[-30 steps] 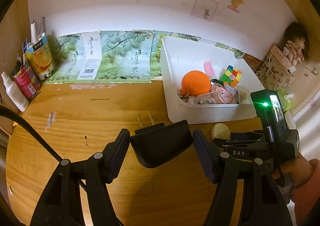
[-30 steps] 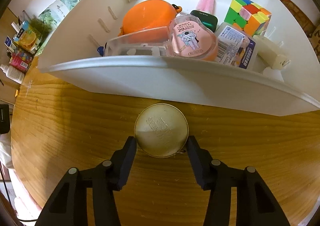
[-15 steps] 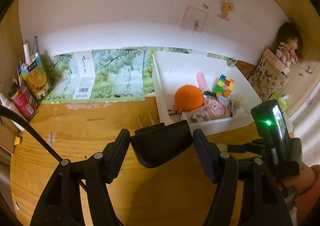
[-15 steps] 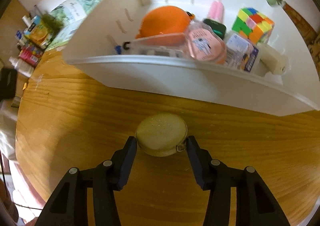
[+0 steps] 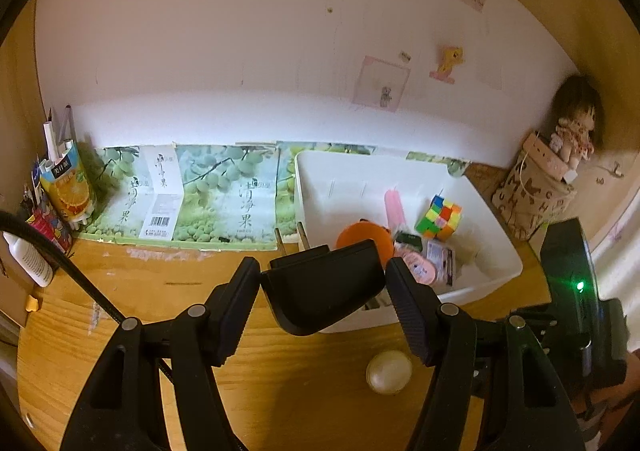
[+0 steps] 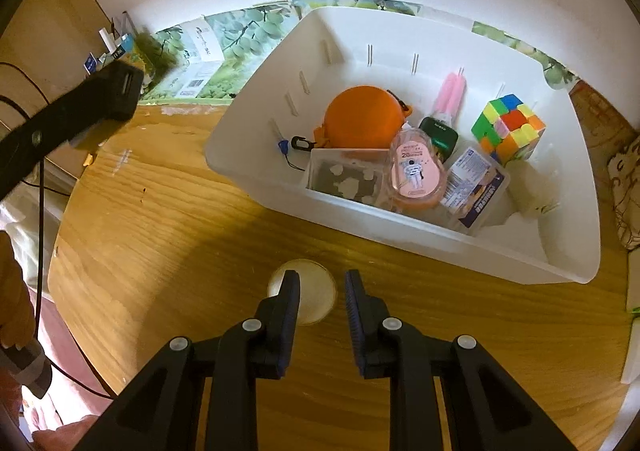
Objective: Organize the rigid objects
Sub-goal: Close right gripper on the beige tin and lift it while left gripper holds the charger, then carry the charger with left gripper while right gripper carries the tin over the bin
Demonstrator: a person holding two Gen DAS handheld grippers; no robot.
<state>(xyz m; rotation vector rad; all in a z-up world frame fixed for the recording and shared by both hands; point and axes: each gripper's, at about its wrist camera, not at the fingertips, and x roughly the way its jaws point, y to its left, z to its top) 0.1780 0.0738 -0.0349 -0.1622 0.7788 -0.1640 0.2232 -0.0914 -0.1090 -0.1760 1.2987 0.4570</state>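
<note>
Low in the right wrist view, the right gripper (image 6: 322,291) has just closed to a narrow empty gap above the round tin (image 6: 310,291) lying on the table (image 6: 180,219), while the left gripper (image 5: 322,285) pinches a black plug adapter (image 5: 324,287).

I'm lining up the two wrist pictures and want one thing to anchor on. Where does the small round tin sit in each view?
Left wrist view: the round tin lies on the wooden table, low and right of centre, in front of the white bin.
Right wrist view: the round tin lies low at centre, partly behind the right gripper, nearer than the bin's front wall.
Shared landmark: the colourful puzzle cube in the bin.
</note>
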